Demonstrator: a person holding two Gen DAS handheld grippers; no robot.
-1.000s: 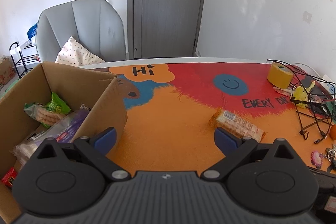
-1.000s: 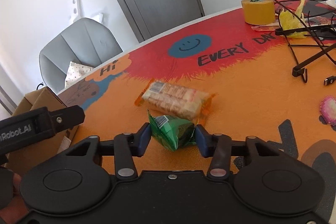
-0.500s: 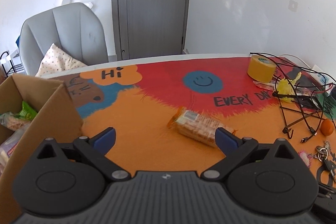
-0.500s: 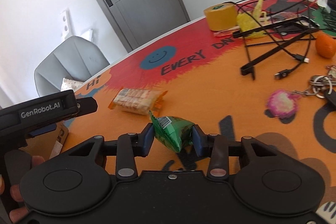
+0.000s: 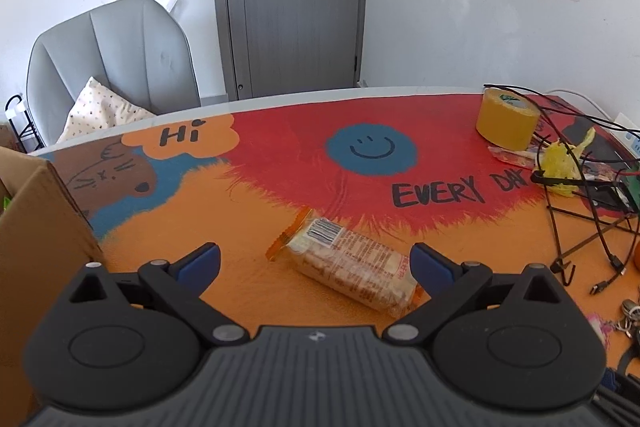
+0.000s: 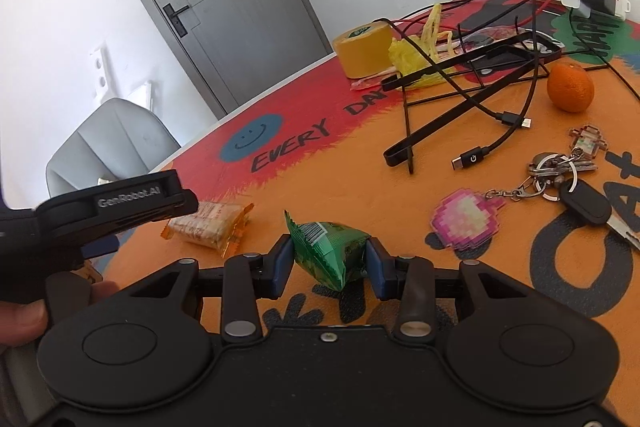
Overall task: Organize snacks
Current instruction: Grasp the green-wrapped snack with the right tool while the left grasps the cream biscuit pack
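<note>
Green snack packet (image 6: 329, 251) is being pinched between right gripper (image 6: 327, 262) fingers above the table (image 6: 360, 179). Left gripper (image 5: 316, 261) is being held spread wide over cracker pack (image 5: 348, 267) lying on the table.

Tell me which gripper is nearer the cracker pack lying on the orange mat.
Left. The left gripper is open with the cracker pack lying between its fingers. The right gripper, shut on the green snack bag, sits off to the pack's right.
</note>
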